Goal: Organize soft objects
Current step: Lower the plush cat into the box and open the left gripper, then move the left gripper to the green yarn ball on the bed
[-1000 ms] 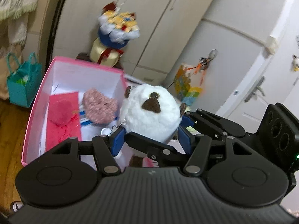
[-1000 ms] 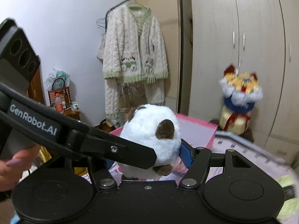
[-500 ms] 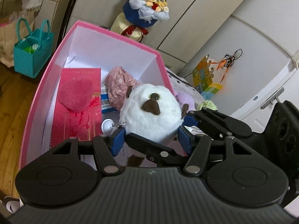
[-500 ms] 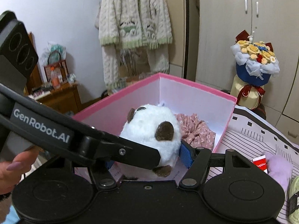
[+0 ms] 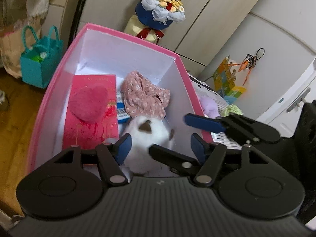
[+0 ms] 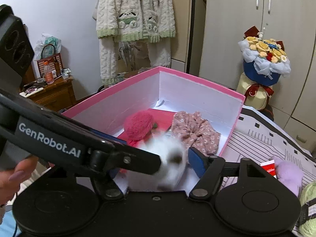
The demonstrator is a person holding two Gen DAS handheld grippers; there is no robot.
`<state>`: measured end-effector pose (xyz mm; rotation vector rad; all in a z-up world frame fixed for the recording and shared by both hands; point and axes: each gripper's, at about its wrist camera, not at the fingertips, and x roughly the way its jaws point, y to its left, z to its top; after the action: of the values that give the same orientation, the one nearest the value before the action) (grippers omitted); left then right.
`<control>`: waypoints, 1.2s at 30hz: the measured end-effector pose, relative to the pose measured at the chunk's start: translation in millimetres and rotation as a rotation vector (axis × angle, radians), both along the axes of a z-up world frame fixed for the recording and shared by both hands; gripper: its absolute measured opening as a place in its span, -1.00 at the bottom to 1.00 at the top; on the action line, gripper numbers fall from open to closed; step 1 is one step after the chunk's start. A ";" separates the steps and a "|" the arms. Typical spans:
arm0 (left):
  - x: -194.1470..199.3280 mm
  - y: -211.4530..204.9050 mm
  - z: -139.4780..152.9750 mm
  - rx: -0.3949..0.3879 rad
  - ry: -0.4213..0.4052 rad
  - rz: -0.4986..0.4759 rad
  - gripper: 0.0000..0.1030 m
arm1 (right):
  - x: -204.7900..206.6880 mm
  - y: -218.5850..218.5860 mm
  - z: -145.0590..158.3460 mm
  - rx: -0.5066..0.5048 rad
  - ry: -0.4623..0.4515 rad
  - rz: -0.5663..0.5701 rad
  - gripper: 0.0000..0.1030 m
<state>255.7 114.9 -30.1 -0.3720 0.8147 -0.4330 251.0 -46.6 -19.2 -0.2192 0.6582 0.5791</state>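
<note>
A white plush toy with brown patches (image 5: 148,134) shows blurred inside the pink box (image 5: 126,33), low between the fingers of both grippers. My left gripper (image 5: 160,148) hangs over the box's near end; its jaws are opening and the blue pads (image 5: 197,148) stand clear of the toy. In the right wrist view the same toy (image 6: 171,158) is a white smear beside my right gripper (image 6: 154,167), whose jaws are also opening with nothing pressed between them. A fluffy pink heart (image 5: 88,104) and a floral pink cloth (image 5: 146,96) lie in the box.
A lilac plush (image 6: 288,173) and green yarn (image 6: 308,197) lie on the patterned sheet right of the box. A bouquet (image 6: 262,59) stands behind it by the wardrobe. A teal bag (image 5: 39,67) sits on the wooden floor. A person's hand (image 6: 13,177) holds the left gripper.
Both grippers came down over the pink box with the white plush gripped between them. Their jaws have now spread and the plush has dropped out of the grip into the box.
</note>
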 end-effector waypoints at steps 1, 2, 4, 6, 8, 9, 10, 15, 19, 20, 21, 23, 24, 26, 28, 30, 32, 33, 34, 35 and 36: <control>-3.6 0.8 3.2 0.009 -0.013 0.002 0.36 | -2.0 -1.8 1.3 0.002 -0.003 -0.003 0.54; -7.4 1.1 6.6 0.014 -0.025 0.003 0.36 | -4.6 -3.6 3.1 0.002 -0.005 -0.005 0.55; -16.2 1.4 14.7 0.028 -0.047 0.004 0.36 | -10.5 -6.9 7.2 -0.002 -0.016 -0.011 0.55; -26.0 1.0 22.6 0.049 -0.075 0.004 0.37 | -16.3 -10.0 11.0 -0.005 -0.026 -0.015 0.55; -36.6 -0.1 30.9 0.071 -0.102 0.002 0.37 | -24.0 -14.0 15.4 -0.002 -0.033 -0.016 0.55; -41.4 -1.2 34.9 0.078 -0.113 -0.002 0.37 | -27.5 -15.9 17.3 -0.001 -0.036 -0.018 0.55; -46.8 -2.0 39.0 0.080 -0.124 -0.009 0.37 | -31.2 -18.1 19.9 0.001 -0.040 -0.020 0.55; -72.7 -6.2 54.6 0.093 -0.163 -0.042 0.37 | -53.7 -30.6 32.5 0.012 -0.073 -0.032 0.56; -92.4 -12.8 67.0 0.109 -0.190 -0.058 0.37 | -73.5 -39.8 44.0 0.012 -0.103 -0.036 0.57; -97.2 -14.2 69.6 0.111 -0.197 -0.062 0.37 | -77.9 -43.3 46.2 0.013 -0.110 -0.037 0.58; -102.4 -16.1 72.8 0.114 -0.205 -0.066 0.38 | -83.6 -46.8 49.2 0.015 -0.118 -0.038 0.59; -112.5 -20.9 77.0 0.124 -0.221 -0.074 0.45 | -93.3 -54.2 53.5 0.023 -0.125 -0.042 0.59; -116.9 -23.6 78.9 0.132 -0.227 -0.079 0.48 | -98.1 -58.2 55.2 0.027 -0.126 -0.045 0.59; -126.4 -29.3 81.7 0.149 -0.237 -0.095 0.48 | -108.0 -66.9 57.8 0.030 -0.131 -0.052 0.59; -136.5 -34.7 84.1 0.160 -0.244 -0.110 0.50 | -118.3 -75.4 59.9 0.028 -0.140 -0.061 0.60; -145.3 -39.7 86.7 0.169 -0.250 -0.123 0.54 | -128.6 -86.4 61.7 0.027 -0.146 -0.076 0.62; -153.3 -46.2 89.6 0.179 -0.262 -0.135 0.58 | -139.4 -97.6 61.9 0.019 -0.157 -0.078 0.64; -158.0 -50.5 91.0 0.192 -0.274 -0.149 0.58 | -145.6 -102.7 60.6 0.005 -0.167 -0.070 0.64; -162.4 -56.0 92.1 0.206 -0.287 -0.162 0.58 | -153.9 -108.1 58.6 -0.013 -0.180 -0.068 0.64; -167.0 -61.1 93.0 0.217 -0.297 -0.174 0.58 | -160.2 -113.5 56.1 -0.025 -0.189 -0.072 0.64; -170.6 -66.8 93.8 0.226 -0.304 -0.189 0.58 | -166.5 -119.8 53.5 -0.034 -0.195 -0.080 0.64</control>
<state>85.1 48.1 63.7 -0.0159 0.5951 -0.5525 84.5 -166.5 34.3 -0.2761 0.4856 0.4634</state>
